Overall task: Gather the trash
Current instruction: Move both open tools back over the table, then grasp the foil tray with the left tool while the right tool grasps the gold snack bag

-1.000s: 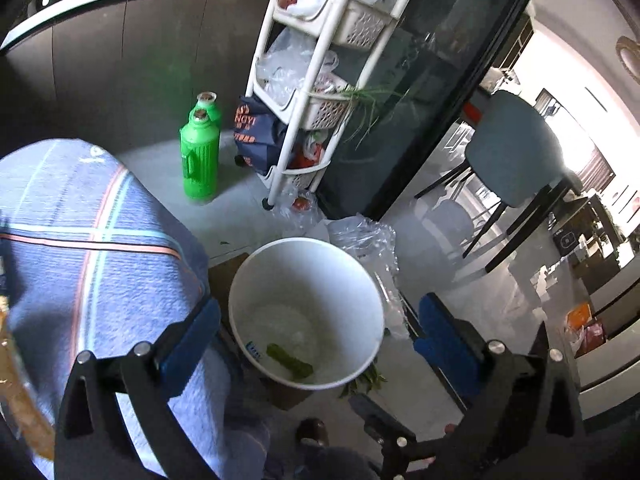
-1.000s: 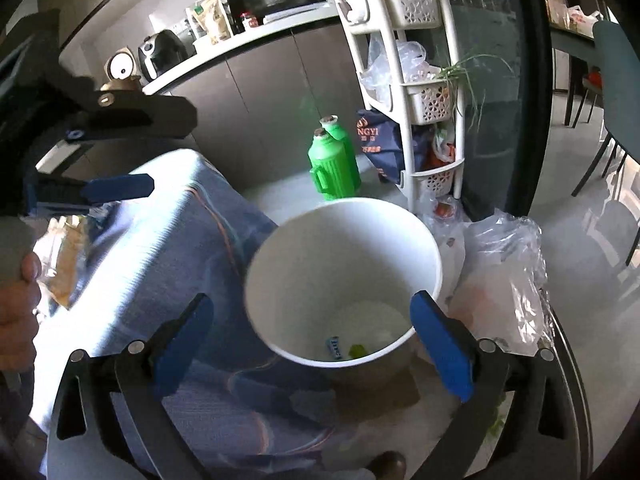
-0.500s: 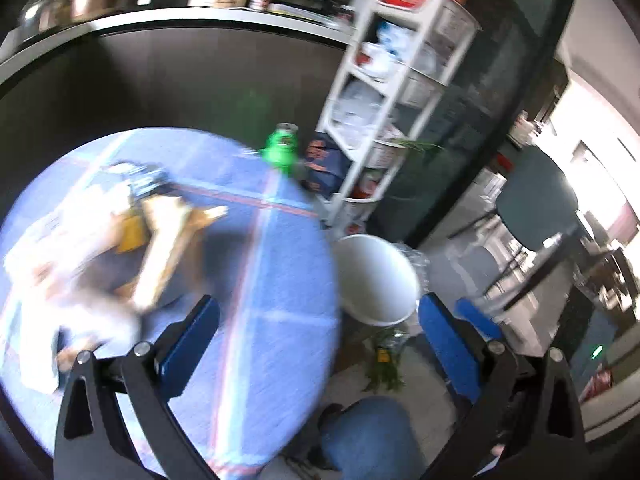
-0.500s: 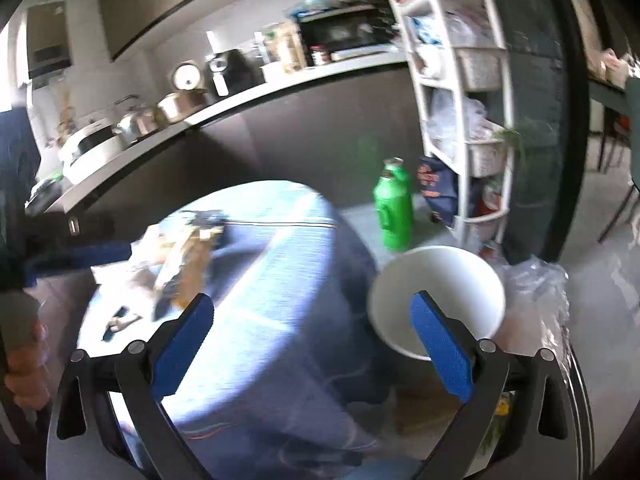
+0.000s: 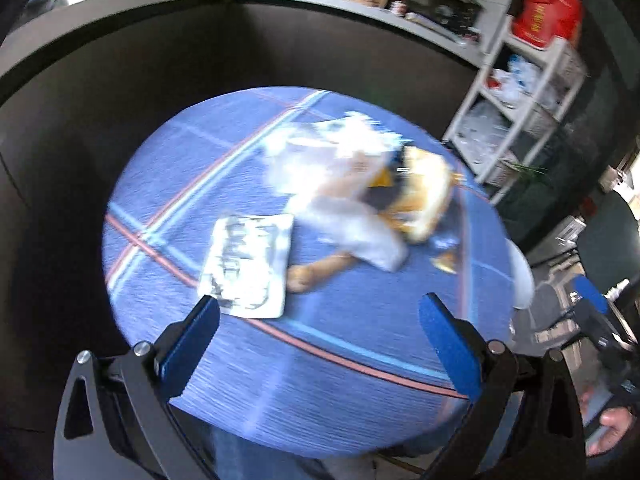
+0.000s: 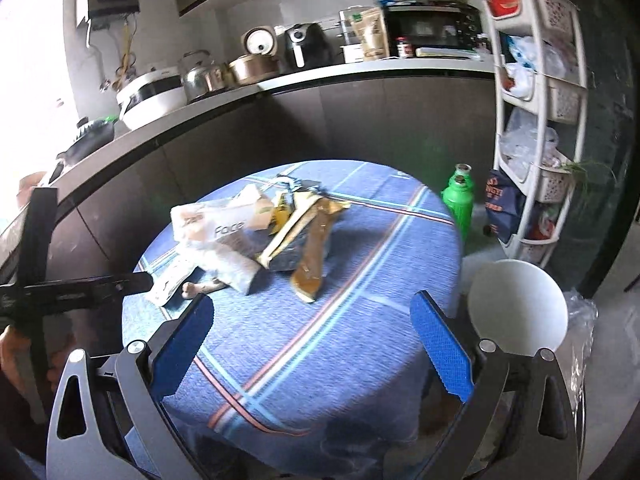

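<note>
Round table in blue striped cloth [image 6: 340, 340], beneath both jaw pairs. White bin [image 6: 518, 308], on the floor outside the right gripper's [image 6: 312, 344] right jaw. Trash heap [image 6: 260, 236], wrappers and packets, ahead of the jaws. Left gripper [image 5: 320, 340] and right gripper: jaws spread wide, holding nothing.

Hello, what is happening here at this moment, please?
A person holds a two-finger gripper in each hand above a round table with a blue cloth. The left gripper and the right gripper are both open and hold nothing. A heap of wrappers lies on the table, untouched. A white bin stands on the floor beside the table, ready for the trash.
</note>
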The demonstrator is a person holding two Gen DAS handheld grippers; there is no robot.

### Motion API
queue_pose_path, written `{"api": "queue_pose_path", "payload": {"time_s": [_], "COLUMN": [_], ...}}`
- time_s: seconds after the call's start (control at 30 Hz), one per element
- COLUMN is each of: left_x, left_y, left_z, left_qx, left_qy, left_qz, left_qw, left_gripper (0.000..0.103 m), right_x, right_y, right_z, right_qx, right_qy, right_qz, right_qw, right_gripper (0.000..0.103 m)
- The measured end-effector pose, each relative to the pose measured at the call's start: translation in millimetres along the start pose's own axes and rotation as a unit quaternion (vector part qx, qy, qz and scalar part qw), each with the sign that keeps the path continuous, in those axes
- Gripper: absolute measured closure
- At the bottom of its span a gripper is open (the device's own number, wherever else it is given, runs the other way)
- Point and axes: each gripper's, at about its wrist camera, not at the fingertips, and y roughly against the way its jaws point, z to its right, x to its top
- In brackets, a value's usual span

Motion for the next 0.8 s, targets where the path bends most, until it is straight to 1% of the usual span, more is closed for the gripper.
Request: {"api": "queue_pose_path", "payload": {"time_s": [0.1,0.17,0.23,0.3,0.33,0.43,0.5,0.57,0.63,0.7,0.77,0.8], "left_x": [9.0,12.3,16.0,19.8,22.1,27.9,31.1,31.4,30.6,31.0,30.1,29.5], "left_y": [-17.3,-27.1,-37.4,-47.7,-51.2,-63.7,-72.4,-78.8,-80.4,-82.2,-82.4,-82.3], "left_z": [-21.8,-33.3,-38.7,-41.4,-41.6,-39.1,-39.0,-39.5,-37.8,-35.6,-33.1,-32.0], "left_qx": [0.007,0.001,0.004,0.001,-0.002,0.012,0.017,0.018,0.024,0.034,0.049,0.056], "left_qy": [0.008,0.014,0.02,0.024,0.02,0.005,-0.001,-0.005,-0.014,-0.025,-0.036,-0.042], "left_qz": [-0.007,-0.014,-0.022,-0.033,-0.035,-0.039,-0.047,-0.056,-0.054,-0.053,-0.051,-0.05], "left_qw": [0.9999,0.9998,0.9995,0.9992,0.9992,0.9991,0.9987,0.9983,0.9982,0.9977,0.9968,0.9963], "left_gripper": [0.005,0.012,0.016,0.017,0.017,0.017,0.019,0.023,0.023,0.027,0.034,0.035], "right_x": [1.2,2.4,3.9,5.7,5.7,6.2,6.5,8.6,11.6,16.1,21.4,23.6], "right_y": [-9.5,-17.7,-25.4,-33.9,-37.3,-49.7,-56.7,-63.0,-70.0,-78.1,-87.5,-92.1], "right_z": [-8.7,-9.1,-11.1,-12.2,-13.0,-15.2,-16.8,-17.2,-17.0,-14.2,-10.7,-9.7], "right_qx": [-0.001,-0.002,-0.004,-0.005,-0.006,-0.006,-0.005,-0.007,-0.012,-0.018,-0.025,-0.027], "right_qy": [0.001,-0.001,-0.003,-0.004,-0.004,-0.008,-0.009,-0.009,-0.014,-0.026,-0.039,-0.046], "right_qz": [-0.008,-0.015,-0.021,-0.027,-0.03,-0.039,-0.043,-0.045,-0.047,-0.048,-0.048,-0.048], "right_qw": [1.0,1.0,1.0,1.0,1.0,0.999,0.999,0.999,0.999,0.998,0.998,0.997], "right_gripper": [0.009,0.009,0.009,0.009,0.009,0.009,0.009,0.009,0.009,0.009,0.009,0.009]}}
